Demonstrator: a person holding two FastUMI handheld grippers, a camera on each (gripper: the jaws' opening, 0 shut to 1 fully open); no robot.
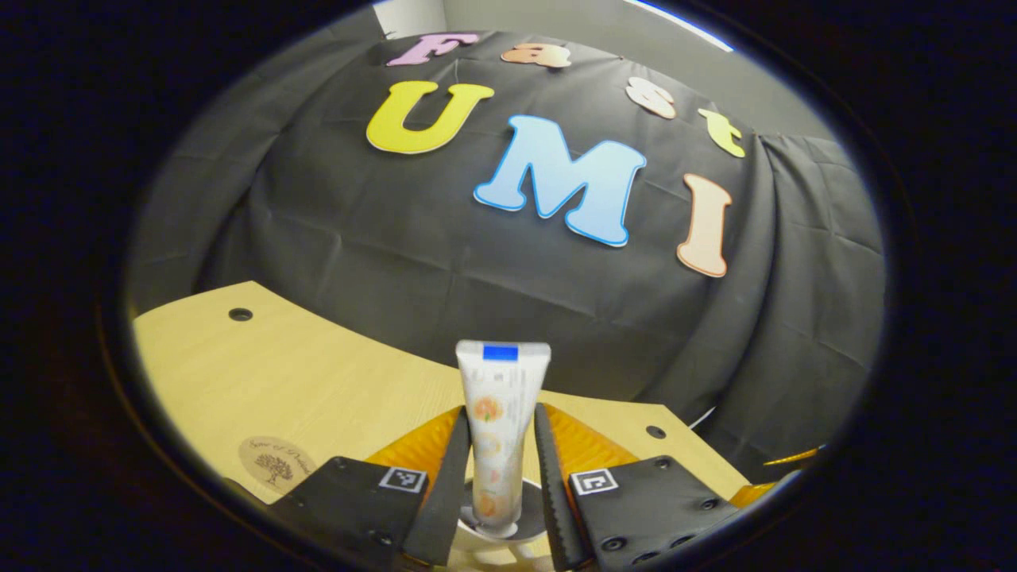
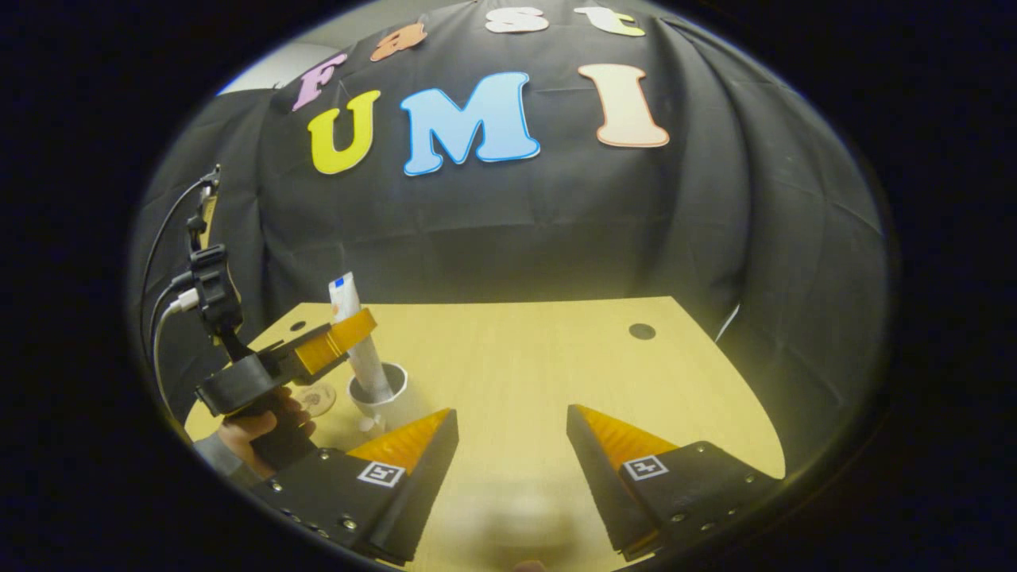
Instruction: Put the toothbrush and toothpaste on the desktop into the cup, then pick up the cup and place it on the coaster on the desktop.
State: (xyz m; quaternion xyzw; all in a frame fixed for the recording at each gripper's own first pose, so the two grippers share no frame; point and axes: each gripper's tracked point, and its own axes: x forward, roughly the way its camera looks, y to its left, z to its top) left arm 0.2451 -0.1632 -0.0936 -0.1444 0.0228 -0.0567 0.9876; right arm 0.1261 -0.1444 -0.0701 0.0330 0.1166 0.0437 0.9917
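A white toothpaste tube (image 1: 502, 397) stands upright between the fingers of my left gripper (image 1: 500, 415), which is shut on it. The tube's lower end sits inside the white cup (image 1: 531, 531) just below the fingers. In the right gripper view the same tube (image 2: 359, 349) leans in the cup (image 2: 395, 397) with the left gripper (image 2: 352, 326) around its middle and a hand below. The round coaster (image 2: 318, 397) lies just left of the cup, also seen as the coaster (image 1: 276, 465). My right gripper (image 2: 508, 429) hangs open above bare table, right of the cup.
The light wooden table (image 2: 516, 357) has small dark holes (image 2: 642, 330) near its far corners. The black cloth wall rises close behind its far edge. Cables (image 2: 163, 318) trail from the left gripper at the left.
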